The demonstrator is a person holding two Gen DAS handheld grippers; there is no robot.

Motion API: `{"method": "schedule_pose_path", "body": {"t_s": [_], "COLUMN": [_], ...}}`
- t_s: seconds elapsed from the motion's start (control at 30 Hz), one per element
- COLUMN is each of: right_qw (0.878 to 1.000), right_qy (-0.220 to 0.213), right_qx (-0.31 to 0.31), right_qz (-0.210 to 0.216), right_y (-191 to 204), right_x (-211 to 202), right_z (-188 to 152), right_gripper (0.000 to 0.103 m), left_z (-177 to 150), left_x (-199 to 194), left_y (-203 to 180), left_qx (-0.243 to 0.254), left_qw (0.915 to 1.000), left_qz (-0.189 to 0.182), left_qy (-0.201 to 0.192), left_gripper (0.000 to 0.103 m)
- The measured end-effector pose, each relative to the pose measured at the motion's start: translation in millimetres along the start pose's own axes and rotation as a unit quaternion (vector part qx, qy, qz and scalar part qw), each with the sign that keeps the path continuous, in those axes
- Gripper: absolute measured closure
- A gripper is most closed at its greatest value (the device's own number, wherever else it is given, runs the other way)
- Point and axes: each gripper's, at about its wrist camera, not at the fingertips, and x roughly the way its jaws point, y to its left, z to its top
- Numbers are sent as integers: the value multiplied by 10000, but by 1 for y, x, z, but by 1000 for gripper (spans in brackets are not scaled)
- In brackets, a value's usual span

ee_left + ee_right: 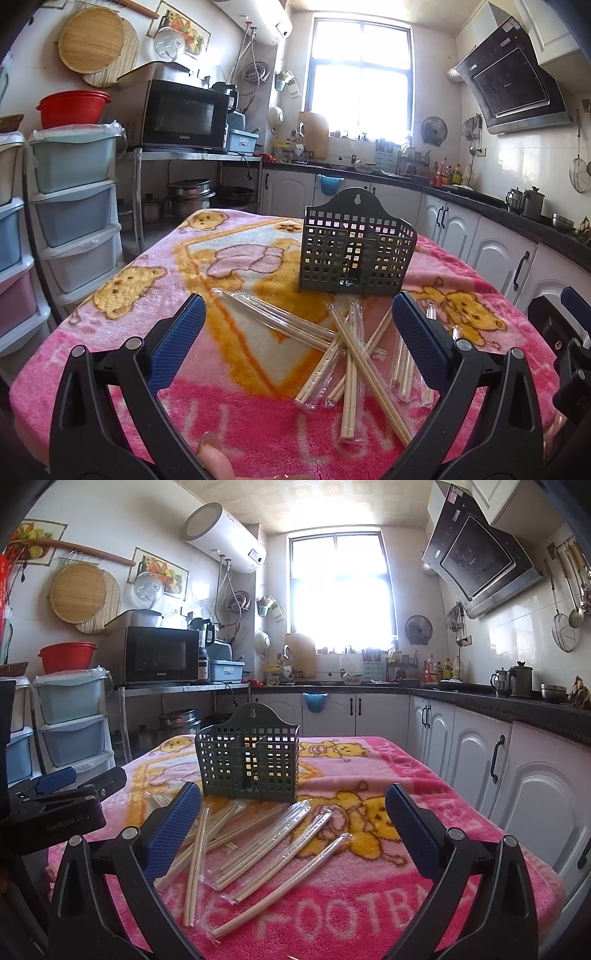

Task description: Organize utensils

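Chopsticks (351, 354) piled loose on the pink bench (258, 417), most in clear wrappers, right in front of the grey holder (356, 254), standing upright mid-bench. Left tool (299, 332) spread wide, gripping nothing, same for right tool (291, 823), both hovering over the pile

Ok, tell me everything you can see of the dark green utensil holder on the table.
The utensil holder is a dark grey-green basket, plastic by the look, with square-grid perforated walls, an inner divider making compartments, and a raised arched back with a keyhole hanging slot. It stands upright on the pink blanket, apparently empty. Wrapped chopsticks lie in front of its base; neither claw touches it.
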Motion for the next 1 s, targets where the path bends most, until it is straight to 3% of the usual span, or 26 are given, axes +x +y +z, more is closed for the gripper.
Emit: {"method": "schedule_pose_path", "body": {"t_s": [1.0], "right_qw": [9996], "right_qy": [61], "right_qx": [-191], "right_qz": [186], "right_y": [10], "right_x": [4], "right_z": [3], "right_gripper": [6], "left_z": [5], "left_x": [2], "left_y": [10], "left_qx": [-180], "left_qw": [9998], "left_qz": [49], "left_qy": [107], "left_gripper": [9]}}
